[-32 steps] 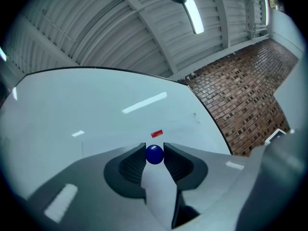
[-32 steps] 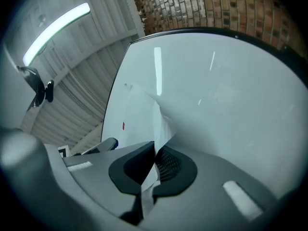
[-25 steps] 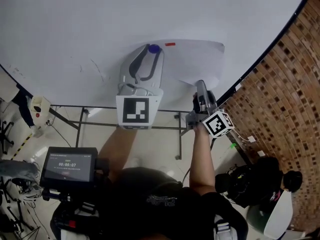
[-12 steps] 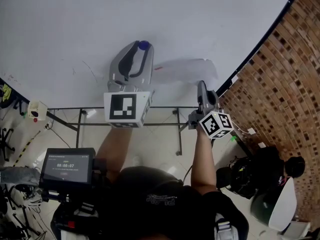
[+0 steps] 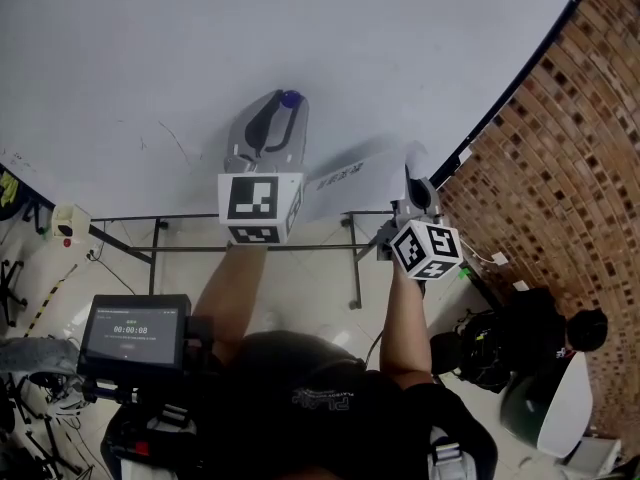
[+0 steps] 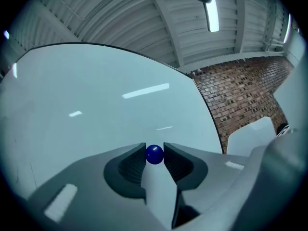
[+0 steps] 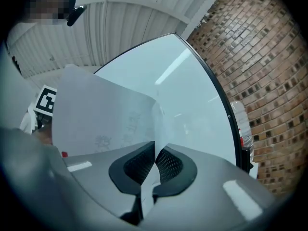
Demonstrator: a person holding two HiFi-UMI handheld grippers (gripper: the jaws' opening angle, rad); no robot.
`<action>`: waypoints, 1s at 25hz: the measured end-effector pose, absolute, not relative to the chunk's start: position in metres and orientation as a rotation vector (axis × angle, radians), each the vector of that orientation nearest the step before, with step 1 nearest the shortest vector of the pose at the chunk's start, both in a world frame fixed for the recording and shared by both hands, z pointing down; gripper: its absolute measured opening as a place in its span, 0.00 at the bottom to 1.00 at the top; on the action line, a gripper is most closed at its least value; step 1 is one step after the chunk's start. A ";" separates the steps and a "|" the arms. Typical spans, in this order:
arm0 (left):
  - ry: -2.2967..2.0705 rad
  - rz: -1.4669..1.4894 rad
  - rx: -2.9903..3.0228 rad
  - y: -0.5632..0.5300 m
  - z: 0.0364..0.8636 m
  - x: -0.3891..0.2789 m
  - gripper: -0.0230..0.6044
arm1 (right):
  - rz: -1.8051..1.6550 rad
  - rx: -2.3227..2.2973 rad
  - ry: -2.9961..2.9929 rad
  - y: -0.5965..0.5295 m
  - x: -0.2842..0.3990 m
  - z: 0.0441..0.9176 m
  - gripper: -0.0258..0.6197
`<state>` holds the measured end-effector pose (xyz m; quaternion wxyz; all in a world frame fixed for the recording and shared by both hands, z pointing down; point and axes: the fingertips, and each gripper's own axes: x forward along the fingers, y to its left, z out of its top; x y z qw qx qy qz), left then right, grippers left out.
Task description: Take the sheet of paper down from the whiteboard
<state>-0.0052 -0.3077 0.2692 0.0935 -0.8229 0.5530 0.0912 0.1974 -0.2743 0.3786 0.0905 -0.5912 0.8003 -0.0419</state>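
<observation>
closest in, the right gripper is clenched on one edge of the sheet of paper. its ribbed pads meet on the sheet, which creases where they bite. beside it, the left gripper is clamped on a small blue ball-shaped magnet, which sits right at the jaw tips, with nothing else between them.

the sheet hangs in the air between the two grippers. it is carried only by the right one, and its lower part lies in front of the metal stand under the whiteboard. i see nothing pinning it to the board, so i judge the main work done: the magnet is off and the paper is down. what seems left is to bring the sheet away and set it and the magnet somewhere. no place for either shows here.

in the head view the sheet's long axis runs side to side, from the pinched right end toward the left gripper, dipping a little at the free end. its printed face is turned toward the person. behind it the whiteboard is bare, and the brick wall stands at the right.
</observation>
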 end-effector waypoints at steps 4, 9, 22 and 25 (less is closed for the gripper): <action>1.634 0.259 -2.458 -0.308 0.274 -0.001 0.22 | -0.106 -1.809 2.415 -0.275 0.194 0.381 0.06; 1.638 0.244 -2.470 -0.311 0.278 -0.001 0.22 | -0.097 -1.854 2.426 -0.277 0.190 0.380 0.06; 1.617 0.216 -2.496 -0.311 0.289 0.008 0.22 | -0.050 -1.893 2.456 -0.275 0.182 0.380 0.06; 1.610 0.211 -2.497 -0.310 0.290 0.011 0.22 | -0.038 -1.905 2.459 -0.274 0.182 0.381 0.06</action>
